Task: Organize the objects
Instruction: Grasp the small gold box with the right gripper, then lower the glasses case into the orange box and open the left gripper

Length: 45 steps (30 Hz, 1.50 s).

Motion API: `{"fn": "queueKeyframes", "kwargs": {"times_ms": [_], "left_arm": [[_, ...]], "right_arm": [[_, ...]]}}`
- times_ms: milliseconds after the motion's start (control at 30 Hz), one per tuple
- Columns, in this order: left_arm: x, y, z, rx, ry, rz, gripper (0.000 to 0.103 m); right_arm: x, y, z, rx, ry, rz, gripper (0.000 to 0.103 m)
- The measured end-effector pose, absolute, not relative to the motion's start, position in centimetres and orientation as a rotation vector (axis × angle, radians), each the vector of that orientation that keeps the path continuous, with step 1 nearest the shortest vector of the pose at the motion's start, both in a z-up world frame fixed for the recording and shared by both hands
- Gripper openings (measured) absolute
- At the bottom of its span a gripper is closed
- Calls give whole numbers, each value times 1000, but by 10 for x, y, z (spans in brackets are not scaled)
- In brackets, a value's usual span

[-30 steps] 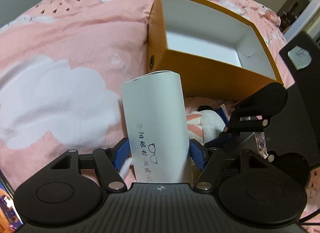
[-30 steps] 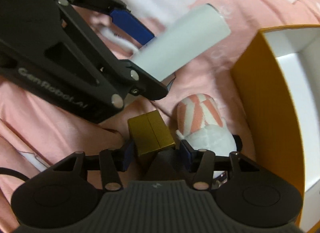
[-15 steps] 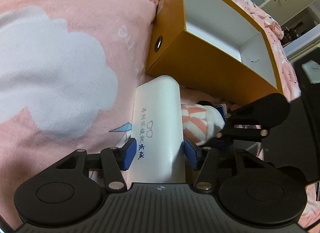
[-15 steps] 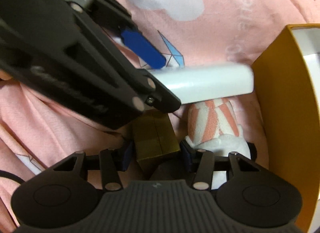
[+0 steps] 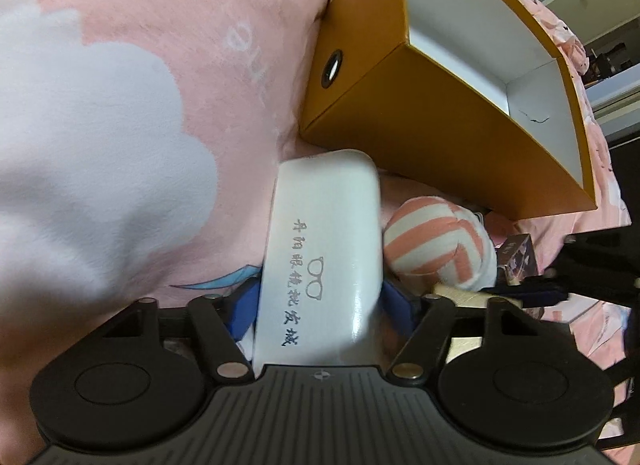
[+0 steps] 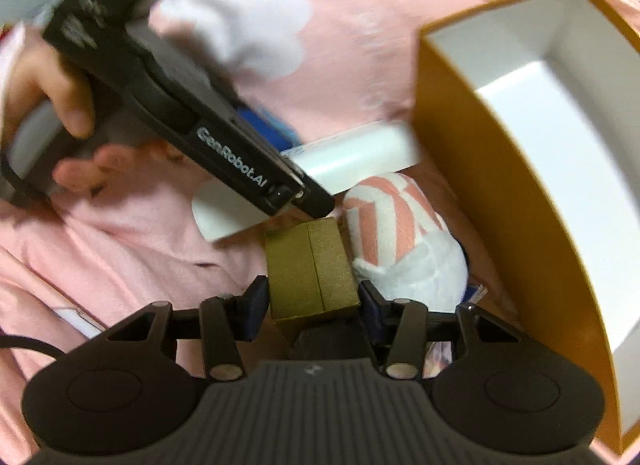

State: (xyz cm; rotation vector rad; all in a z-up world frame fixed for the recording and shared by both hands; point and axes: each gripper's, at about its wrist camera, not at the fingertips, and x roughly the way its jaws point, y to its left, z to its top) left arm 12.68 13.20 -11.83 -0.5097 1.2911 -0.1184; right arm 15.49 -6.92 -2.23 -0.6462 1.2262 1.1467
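Observation:
A white glasses case (image 5: 324, 249) with printed characters lies flat on the pink bed cover, its far end near the orange box's corner. My left gripper (image 5: 320, 305) straddles its near end. Its jaws are opening, with the case between the blue pads and a thin gap at the right pad. My right gripper (image 6: 312, 297) is shut on a small gold box (image 6: 310, 269) and holds it just above the bedding. A plush toy (image 6: 400, 237) with pink and white stripes lies beside both, against the box. The orange box (image 6: 500, 185) stands open, showing bare white walls and floor.
A hand (image 6: 44, 77) holds the left gripper's handle at the upper left. The pink cover with white clouds (image 5: 120, 105) spreads to the left. A small dark printed box (image 5: 518, 257) lies behind the plush. A doorway and furniture show at the far right.
The left gripper sank and brought the glasses case from tilted upward to flat on the cover, and its pads spread wider. The right gripper rose and shifted with the gold box.

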Motion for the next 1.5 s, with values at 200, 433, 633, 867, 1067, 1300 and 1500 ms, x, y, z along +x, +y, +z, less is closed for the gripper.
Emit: {"fn": "queueKeyframes", "kwargs": {"times_ms": [200,433,633,867,1067,1300,1500], "left_arm": [[121,127,-109,-487,1257,-90,73],[94,129,-74,-450,1141,-67,73],[69,123,-14,-385,1001,-92,73],[108,93,38,-267,862,-156,73],[180,59,34,-189,857,-177,73],[254,32,-27,-61,1013,-102,73],[270,13,-74,125,1131,-29,73]], "right_arm": [[168,-106,14,-466,1153,1078,50],[147,-130,30,-301,1055,998,50],[157,-155,56,-110,1012,946,50],[184,-175,78,53,933,869,50],[213,-191,71,104,907,748,50],[255,-201,39,164,951,662,50],[286,-201,1,192,1038,640,50]]}}
